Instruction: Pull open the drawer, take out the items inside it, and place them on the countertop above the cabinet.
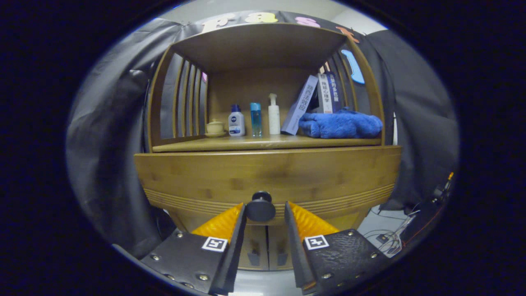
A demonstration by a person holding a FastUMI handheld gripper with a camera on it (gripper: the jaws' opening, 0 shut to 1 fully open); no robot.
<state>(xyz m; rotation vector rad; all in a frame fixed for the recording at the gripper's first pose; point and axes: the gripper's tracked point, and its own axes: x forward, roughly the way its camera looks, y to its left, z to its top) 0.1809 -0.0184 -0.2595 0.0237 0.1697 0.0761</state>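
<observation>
Bamboo drawer, round black knob between spread, orange-ribbed fingers, untouched.

A wooden cabinet fills the centre, its slatted sides framing an open shelf. Black cloth drapes the walls left and right. Cables lie on pale floor at lower right.
</observation>
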